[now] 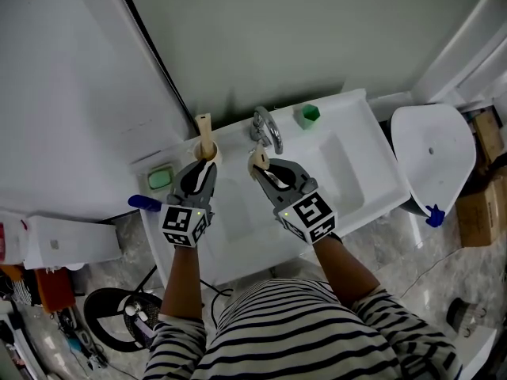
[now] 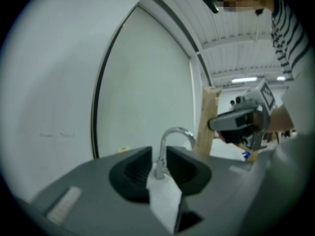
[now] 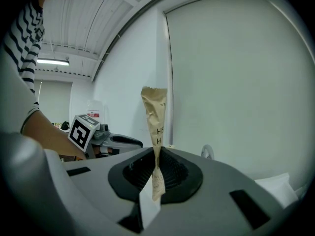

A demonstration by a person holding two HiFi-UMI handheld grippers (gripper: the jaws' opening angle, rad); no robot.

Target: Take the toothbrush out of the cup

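As the scene stands: a person in a striped top [image 1: 317, 331] bends over a white sink [image 1: 348, 172], a gripper in each hand, both reaching toward the back wall [image 1: 277, 38].
Task's thing: the toothbrush [image 3: 153, 117], sealed in tan paper, is out of the cup [image 1: 209, 155] and held over the sink, just in front of the faucet [image 1: 268, 129].
Right hand: the right gripper [image 1: 261, 167] has its fingers [image 3: 133, 173] clenched on the lower end of the wrapped toothbrush.
Long axis: upright, crossing the fingers roughly at a right angle; most of its length stands above the grip.
Left hand: the left gripper [image 1: 200, 172] is released, its fingers [image 2: 130, 173] parted with nothing between them; the faucet shows far off through the gap.
Cup: pale, on the counter [image 1: 236, 135] at the sink's back left corner, just beyond the left fingertips. A tan stick [image 1: 204, 129] appears to stand in it, and I cannot tell what it is.
Key relation: the cup lies to the left of the held toothbrush and apart from it. The left gripper is the nearer one to the cup; the right gripper is the only one touching the toothbrush.
Nearby: a soap dish [image 1: 160, 178] with a green bar sits left of the cup; a small green container [image 1: 309, 115] sits right of the faucet.
Progress, as a judgement: the removal looks done. What remains is probably to carry the toothbrush aside or lay it down, and the thin wrapping could slip or swing in so narrow a pinch.
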